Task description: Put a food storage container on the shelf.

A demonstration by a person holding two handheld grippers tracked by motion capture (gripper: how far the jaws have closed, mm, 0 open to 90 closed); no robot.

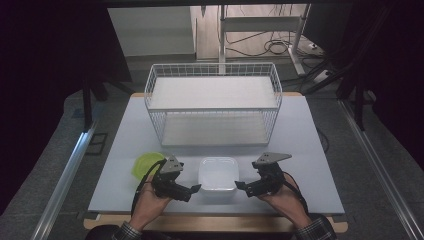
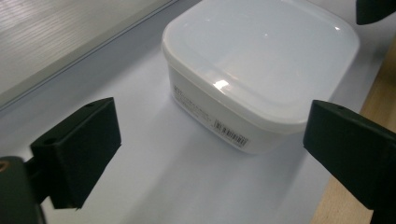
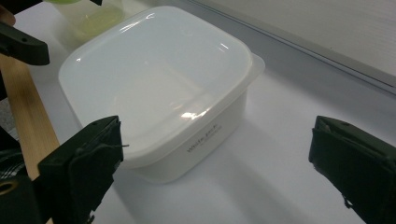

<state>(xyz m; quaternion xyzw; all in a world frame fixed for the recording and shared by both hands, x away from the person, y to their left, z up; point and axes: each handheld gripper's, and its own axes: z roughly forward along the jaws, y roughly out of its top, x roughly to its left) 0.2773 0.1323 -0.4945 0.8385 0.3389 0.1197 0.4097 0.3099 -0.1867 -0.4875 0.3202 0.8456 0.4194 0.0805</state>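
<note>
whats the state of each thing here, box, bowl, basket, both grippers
white box: lid on, upright on the table, between the two grippers, not gripped
green bowl: upright, left of the box
wire basket: upright at the far side, white boards on its two levels
left gripper: jaws open, beside the box
right gripper: jaws open, beside the box

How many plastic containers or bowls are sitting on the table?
2. A white square plastic container with a lid sits at the near edge between the two grippers; a lime-green round plastic bowl sits just left of it. The white wire basket behind looks empty.
</note>
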